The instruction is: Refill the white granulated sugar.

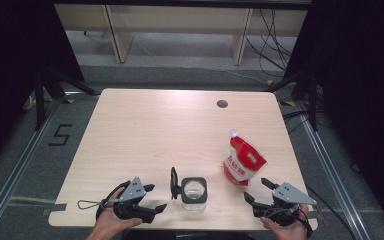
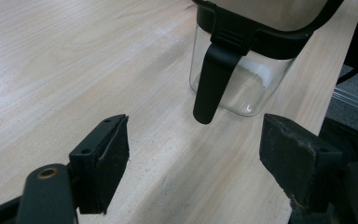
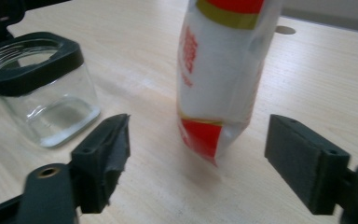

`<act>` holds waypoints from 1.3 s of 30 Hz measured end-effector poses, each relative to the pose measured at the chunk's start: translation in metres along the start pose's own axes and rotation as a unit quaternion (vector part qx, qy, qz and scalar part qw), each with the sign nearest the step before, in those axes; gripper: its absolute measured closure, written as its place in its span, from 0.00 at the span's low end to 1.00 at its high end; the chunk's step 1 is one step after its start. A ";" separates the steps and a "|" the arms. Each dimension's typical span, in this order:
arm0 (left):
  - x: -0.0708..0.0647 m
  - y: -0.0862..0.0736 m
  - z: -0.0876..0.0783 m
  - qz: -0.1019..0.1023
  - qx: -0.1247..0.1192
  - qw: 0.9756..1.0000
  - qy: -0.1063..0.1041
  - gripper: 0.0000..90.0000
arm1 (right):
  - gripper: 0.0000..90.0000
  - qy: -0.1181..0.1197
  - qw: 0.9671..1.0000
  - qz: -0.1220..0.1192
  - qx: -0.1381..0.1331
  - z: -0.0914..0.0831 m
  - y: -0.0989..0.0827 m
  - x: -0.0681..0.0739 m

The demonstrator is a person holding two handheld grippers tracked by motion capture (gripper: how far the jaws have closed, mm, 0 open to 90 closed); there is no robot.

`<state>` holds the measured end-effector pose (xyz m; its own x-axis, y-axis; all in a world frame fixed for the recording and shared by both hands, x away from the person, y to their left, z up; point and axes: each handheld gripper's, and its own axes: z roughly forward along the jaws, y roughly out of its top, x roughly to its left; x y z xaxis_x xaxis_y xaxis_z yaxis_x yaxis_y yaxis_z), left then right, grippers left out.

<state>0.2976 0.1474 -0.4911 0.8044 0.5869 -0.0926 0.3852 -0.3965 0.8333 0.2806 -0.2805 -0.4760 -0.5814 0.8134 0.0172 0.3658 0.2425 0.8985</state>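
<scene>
Both claws stand apart and empty: your left gripper low in the high view faces the glass jar, whose lid hangs open, likely for filling. Your right gripper at lower right lines up on the upright red-and-white pouch, ready to grasp it.

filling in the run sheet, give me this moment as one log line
left claw: open, empty | right claw: open, empty | clear glass jar with black square rim: lid open | red-and-white pouch: upright
</scene>
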 end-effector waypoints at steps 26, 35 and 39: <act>-0.003 -0.006 0.004 0.000 0.013 1.000 -0.004 0.21 | 0.18 -0.010 1.000 0.003 -0.025 0.032 0.002 -0.018; -0.001 -0.006 0.005 0.004 0.017 1.000 -0.006 0.21 | 0.19 -0.012 1.000 -0.008 -0.016 0.048 0.004 -0.022; -0.001 -0.006 0.005 0.003 0.017 1.000 -0.007 0.21 | 0.20 -0.011 0.999 -0.025 -0.020 0.054 0.004 -0.023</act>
<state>0.2965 0.1456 -0.4985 0.8132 0.5742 -0.0948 0.3950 -0.4249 0.8145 0.3350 -0.2699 -0.4965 -0.5817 0.8125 -0.0387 0.3066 0.2630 0.9148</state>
